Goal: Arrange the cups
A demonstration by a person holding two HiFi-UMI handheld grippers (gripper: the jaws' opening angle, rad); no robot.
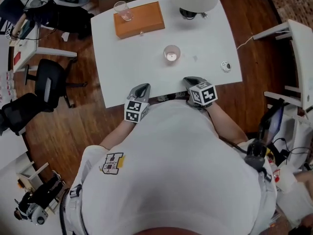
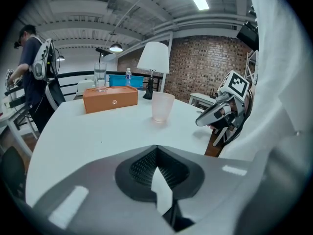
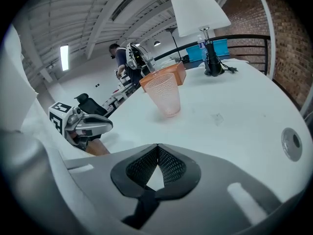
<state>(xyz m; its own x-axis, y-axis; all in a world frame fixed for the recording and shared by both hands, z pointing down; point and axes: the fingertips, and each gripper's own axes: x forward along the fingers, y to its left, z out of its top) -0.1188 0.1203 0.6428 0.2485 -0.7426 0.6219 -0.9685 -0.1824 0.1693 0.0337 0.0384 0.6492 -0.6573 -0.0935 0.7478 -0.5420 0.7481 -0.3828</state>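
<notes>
Here the left tongs (image 1: 141,88) and right tongs (image 1: 190,81) are both pinched shut, empty, at the near edge of the white worktop (image 1: 146,77). A frosted pink plastic cup (image 1: 171,54) stands mid-worktop; a clear glass cup (image 1: 122,10) sits on the orange box (image 1: 144,21) at the far left corner. There's brown wooden floor (image 1: 68,126) all round.

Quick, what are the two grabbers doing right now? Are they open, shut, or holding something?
Left gripper: closed, holding nothing.
Right gripper: closed, holding nothing.

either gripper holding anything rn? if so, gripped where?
Nothing held. The left gripper and right gripper are both shut on nothing at the near edge of the table; the pink cup stands untouched mid-table.
</notes>
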